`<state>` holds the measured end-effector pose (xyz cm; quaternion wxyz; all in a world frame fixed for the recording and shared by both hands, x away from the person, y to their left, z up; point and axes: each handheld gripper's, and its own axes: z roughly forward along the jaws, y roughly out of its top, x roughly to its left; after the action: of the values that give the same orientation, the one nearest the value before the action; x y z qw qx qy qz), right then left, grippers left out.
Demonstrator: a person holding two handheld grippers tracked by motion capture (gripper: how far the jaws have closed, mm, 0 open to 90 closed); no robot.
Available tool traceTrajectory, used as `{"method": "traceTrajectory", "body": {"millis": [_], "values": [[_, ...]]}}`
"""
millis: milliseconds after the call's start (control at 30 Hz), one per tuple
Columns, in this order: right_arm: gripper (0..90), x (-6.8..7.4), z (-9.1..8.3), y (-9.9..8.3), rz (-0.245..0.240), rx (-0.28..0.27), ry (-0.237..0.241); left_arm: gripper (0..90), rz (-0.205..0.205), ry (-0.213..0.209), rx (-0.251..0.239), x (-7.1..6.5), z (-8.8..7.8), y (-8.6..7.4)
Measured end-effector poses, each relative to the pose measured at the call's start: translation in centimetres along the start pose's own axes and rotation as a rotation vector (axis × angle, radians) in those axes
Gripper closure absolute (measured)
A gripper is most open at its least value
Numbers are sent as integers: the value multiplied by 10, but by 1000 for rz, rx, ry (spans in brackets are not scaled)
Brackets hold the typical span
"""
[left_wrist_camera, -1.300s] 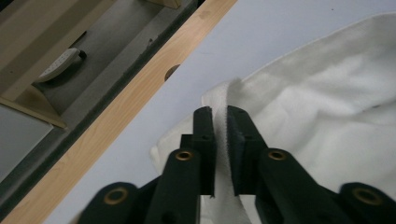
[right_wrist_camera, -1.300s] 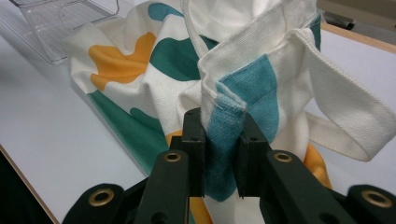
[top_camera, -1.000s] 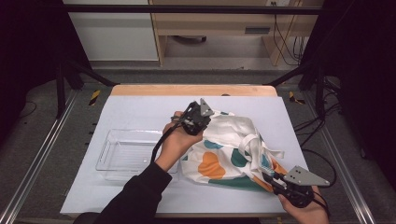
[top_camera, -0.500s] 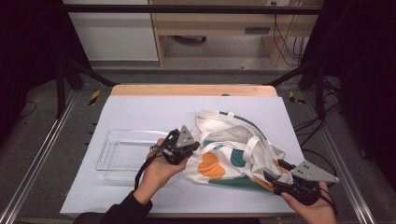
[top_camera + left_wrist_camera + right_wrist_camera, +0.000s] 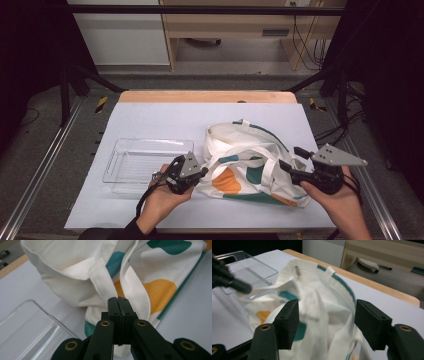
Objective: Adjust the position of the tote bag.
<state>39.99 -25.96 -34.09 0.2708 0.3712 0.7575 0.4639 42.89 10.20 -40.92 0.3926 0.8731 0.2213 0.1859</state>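
A white tote bag [image 5: 250,172] with orange and teal blobs lies on the pale table, its mouth turned toward the far side. My left gripper [image 5: 201,173] sits at the bag's near left corner, shut on a white handle strap [image 5: 103,280] that runs into its jaw tips [image 5: 117,299]. At the bag's right edge my right gripper [image 5: 290,158] stands open. In the right gripper view its jaws [image 5: 327,317] stand on either side of bunched bag cloth [image 5: 319,297] without touching it. The left gripper [image 5: 227,277] appears there at far left.
A clear plastic tray [image 5: 116,161] sits left of the bag, right beside my left hand; its wall [image 5: 32,307] is close to the left jaws. The table's wooden far edge [image 5: 207,96] lies beyond bare surface.
My left gripper has come from the bag's far top edge toward me and leftward, drawing the handle strap with it. The bag has spread wider. The right gripper has barely moved.
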Motion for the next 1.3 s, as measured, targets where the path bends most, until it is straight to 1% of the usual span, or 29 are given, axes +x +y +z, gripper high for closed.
{"method": "traceTrajectory", "body": {"millis": [67, 200, 233, 267, 300, 333, 367, 400, 433, 467, 500, 533, 600, 633, 667, 700, 733, 767, 800, 900, 933, 967, 1033, 1100, 1133, 1167, 1233, 1267, 1300], "values": [[399, -7, 17, 9, -14, 36, -2, 897, -1, -1, -2, -3, -1, -2], [437, -25, 48, 19, -26, 113, -60, 897, 1, -1, -10, -4, -8, -5], [447, -34, 61, 20, -9, 156, -42, 897, -5, -4, -13, -5, -9, -6], [447, -34, 61, 20, -9, 156, -42, 897, -2, -3, -14, -5, -11, -7], [454, -38, 68, 20, -15, 178, -40, 897, -2, -5, -13, -5, -11, -7], [465, -42, 73, 20, -10, 195, -40, 897, -2, -6, -15, -6, -11, -8], [472, -45, 78, 20, 8, 216, -21, 897, -1, -10, -14, -7, -11, -9], [498, -47, 82, 19, 14, 234, -12, 897, 2, -12, -10, -8, -11, -10], [565, -50, 87, 18, 27, 266, -3, 897, 3, -12, -10, -9, -11, -10], [565, -50, 87, 18, 27, 266, -3, 897, 4, -14, -9, -9, -11, -10], [620, -51, 88, 17, 32, 281, 0, 897, 5, -11, -10, -10, -11, -10], [720, -51, 88, 17, 41, 286, 2, 896, 4, -12, -11, -10, -11, -10], [835, -50, 88, 16, 44, 293, 14, 896, -1, -10, -14, -10, -12, -10], [876, -46, 84, 17, 47, 268, 24, 895, -5, -7, -20, -8, -12, -9], [876, -46, 84, 17, 47, 268, 24, 894, -5, -7, -20, -8, -12, -9], [881, -41, 80, 17, 51, 254, 30, 892, -6, -1, -24, -7, -13, -8], [882, -38, 80, 17, 48, 252, 34, 879, -18, 9, -41, -6, -14, -6], [882, -38, 80, 17, 48, 252, 34, 847, -18, 9, -41, -6, -14, -6], [882, -36, 77, 18, 34, 249, 37, 847, -21, 12, -47, -5, -15, -4], [883, -30, 70, 23, 30, 230, 51, 709, -36, 42, -79, -6, -17, 1], [883, -26, 67, 27, 15, 224, 53, 606, -32, 53, -86, -6, -17, 3], [883, -25, 66, 29, 14, 223, 56, 591, -33, 61, -96, -6, -17, 6], [882, -23, 65, 30, 11, 217, 61, 576, -27, 58, -119, -6, -17, 12], [882, -19, 61, 34, 2, 208, 70, 530, -19, 51, -140, -7, -16, 19], [882, -19, 61, 34, 2, 208, 70, 530, -12, 40, -142, -8, -14, 22], [882, -17, 60, 35, -2, 206, 71, 491, -5, 39, -143, -10, -12, 26], [882, -15, 59, 36, -3, 204, 77, 480, 9, 24, -145, -12, -5, 33], [882, -14, 59, 36, -5, 205, 79, 465, 18, 14, -150, -14, 3, 40], [882, -14, 59, 36, -5, 205, 79, 447, 18, 14, -150, -14, 3, 40]]}}
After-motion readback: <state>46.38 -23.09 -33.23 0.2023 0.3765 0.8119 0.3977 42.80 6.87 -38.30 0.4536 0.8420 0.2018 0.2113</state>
